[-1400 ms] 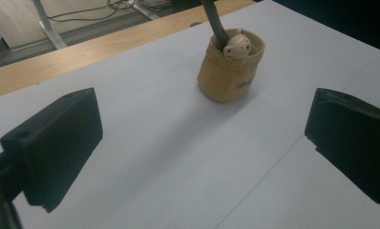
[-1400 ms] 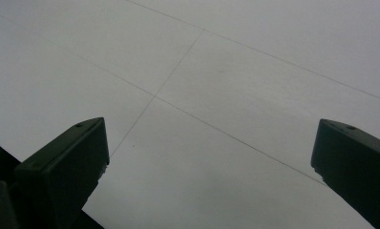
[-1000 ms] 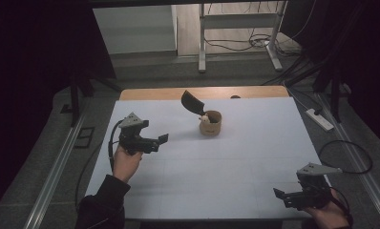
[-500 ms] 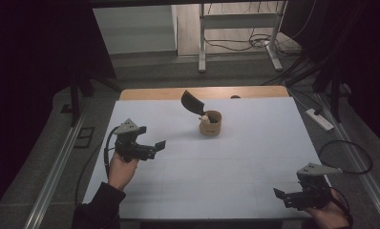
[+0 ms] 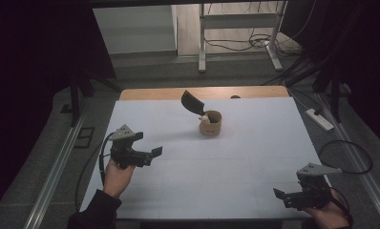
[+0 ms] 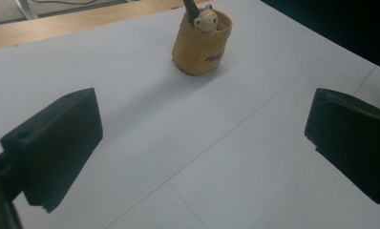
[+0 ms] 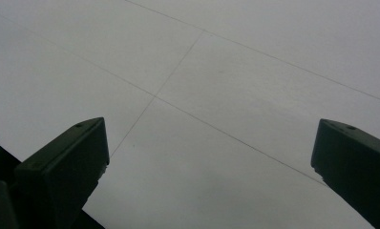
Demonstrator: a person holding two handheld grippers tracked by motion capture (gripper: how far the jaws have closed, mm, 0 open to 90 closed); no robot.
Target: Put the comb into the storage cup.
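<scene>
The tan cup [image 6: 202, 47] bears dark writing too small to read. Both the left tongs [image 5: 147, 155] and right tongs [image 5: 286, 195] gape apart, empty, over the bench [image 5: 236, 162].

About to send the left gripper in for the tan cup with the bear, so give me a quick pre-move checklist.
1. Left gripper jaws apart: ok.
2. Tan cup upright on the white table: ok.
3. Table between left gripper and cup bare: ok.
4. Right gripper apart from the cup, at the near right corner, jaws open: ok.
5. Black spatula leaning out of the cup toward the far left; may tip when gripped: not ok.
6. Bear figure fixed to the cup: cannot tell.
</scene>
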